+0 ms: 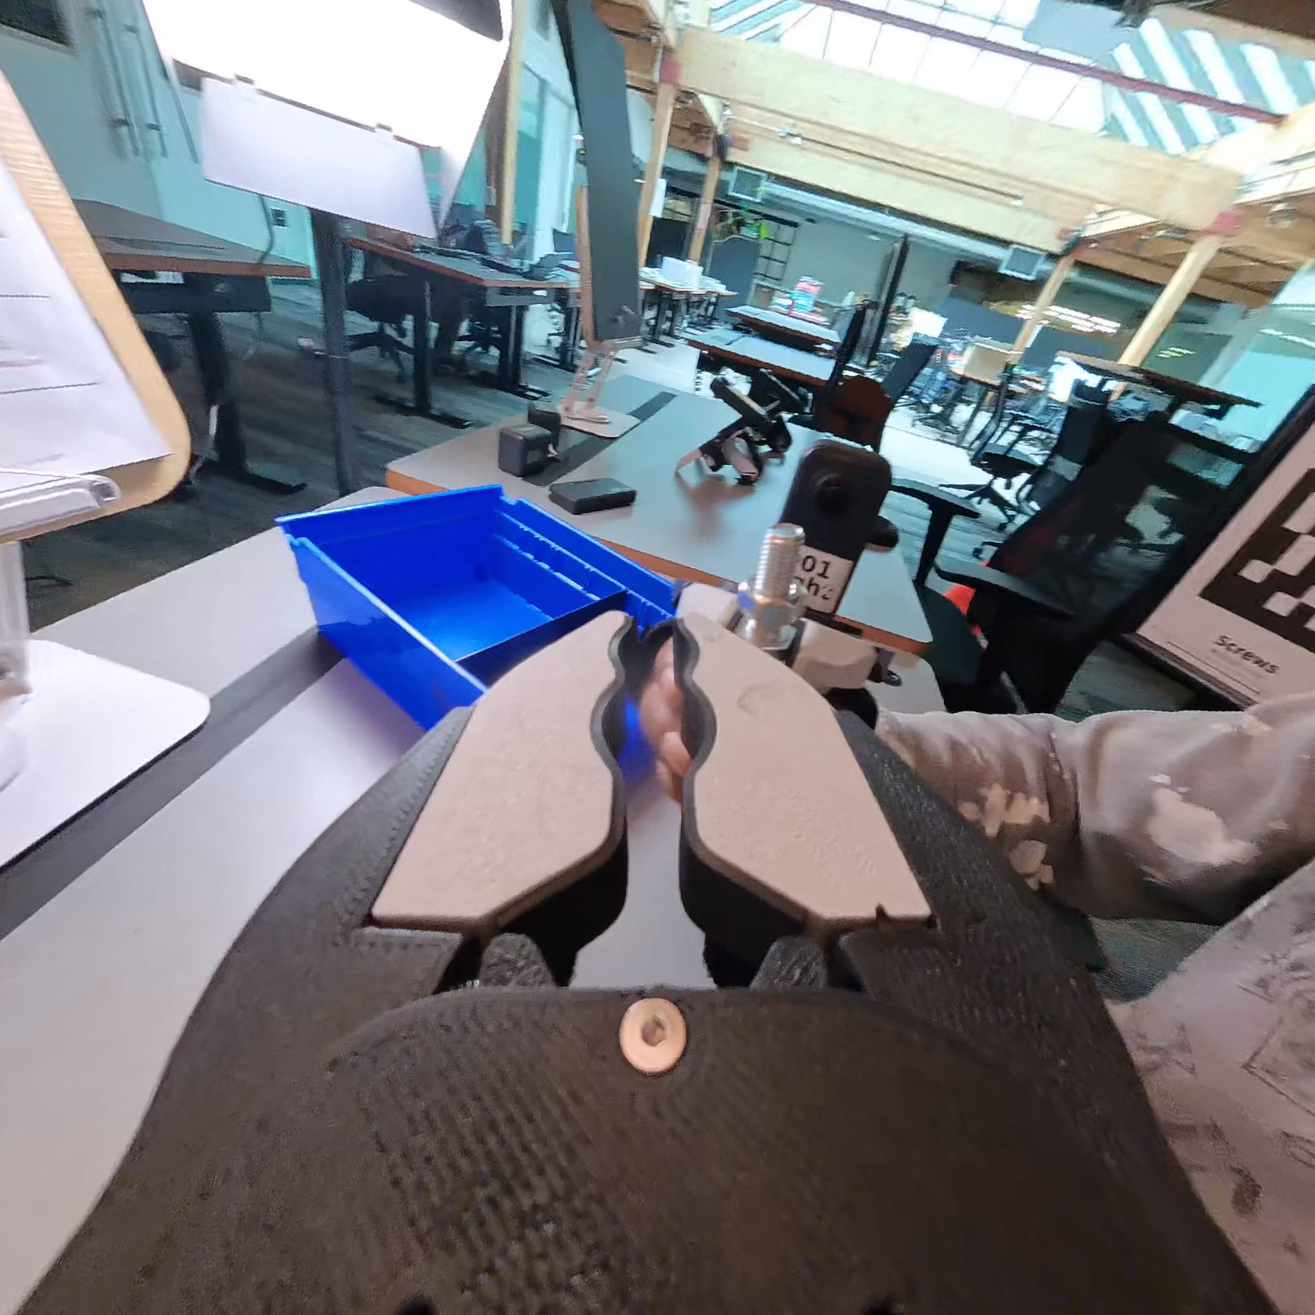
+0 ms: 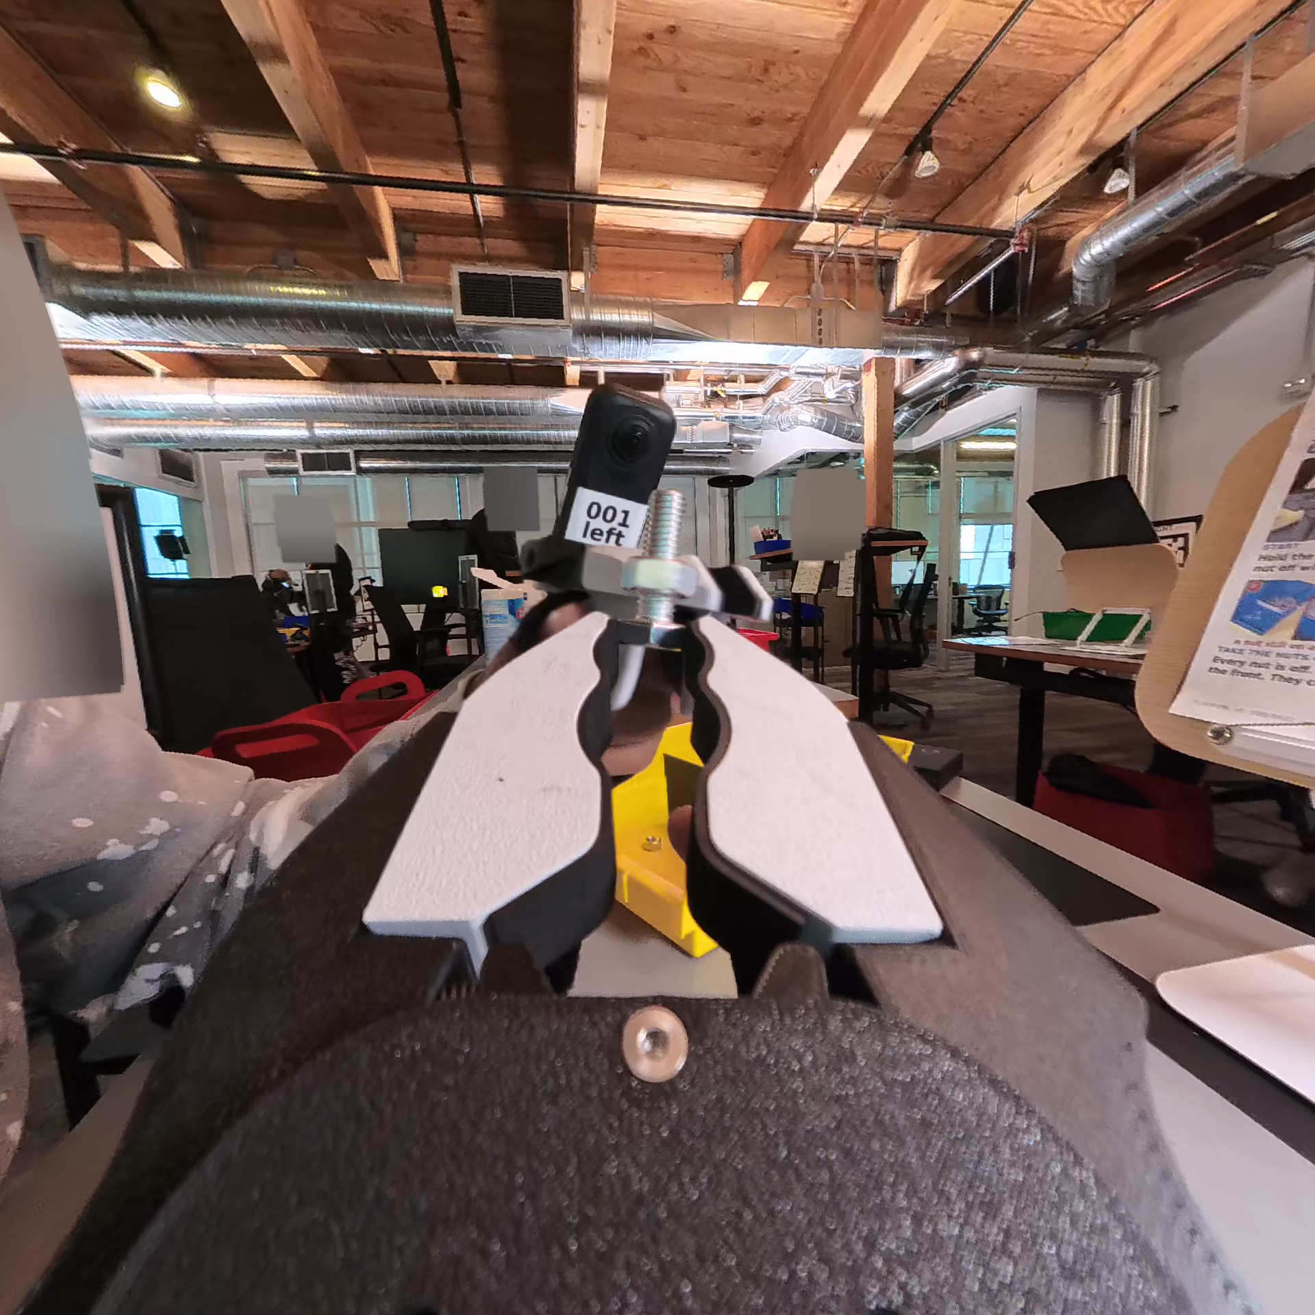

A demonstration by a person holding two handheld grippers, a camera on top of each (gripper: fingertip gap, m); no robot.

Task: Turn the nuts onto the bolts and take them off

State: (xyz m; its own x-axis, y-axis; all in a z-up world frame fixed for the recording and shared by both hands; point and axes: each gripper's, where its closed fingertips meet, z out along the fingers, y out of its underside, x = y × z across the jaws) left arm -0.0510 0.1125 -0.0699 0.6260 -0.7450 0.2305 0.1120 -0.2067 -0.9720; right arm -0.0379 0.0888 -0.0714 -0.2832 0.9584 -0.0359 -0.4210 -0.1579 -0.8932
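Observation:
A silver bolt [image 2: 660,526] stands upright with a hex nut [image 2: 656,580] partway down its thread. My right gripper [image 2: 653,633] is shut on the bolt's head and holds it in the air. In the left wrist view the bolt [image 1: 779,562] and the nut [image 1: 767,596] sit just right of my left gripper's tips, held by the right gripper [image 1: 772,640]. My left gripper [image 1: 652,626] is shut with only a thin gap and nothing shows between its fingers. It shows in the right wrist view [image 2: 669,590] close behind the nut.
An empty blue bin [image 1: 455,590] sits on the grey table [image 1: 213,783] ahead on the left. A yellow bin [image 2: 655,882] with a small nut [image 2: 649,845] lies below the right gripper. White stand bases [image 1: 85,747] [image 2: 1252,996] and instruction boards [image 2: 1224,590] flank the table. A person's sleeve [image 1: 1067,783] is at the right. The tips of both grippers are at nearly the same place.

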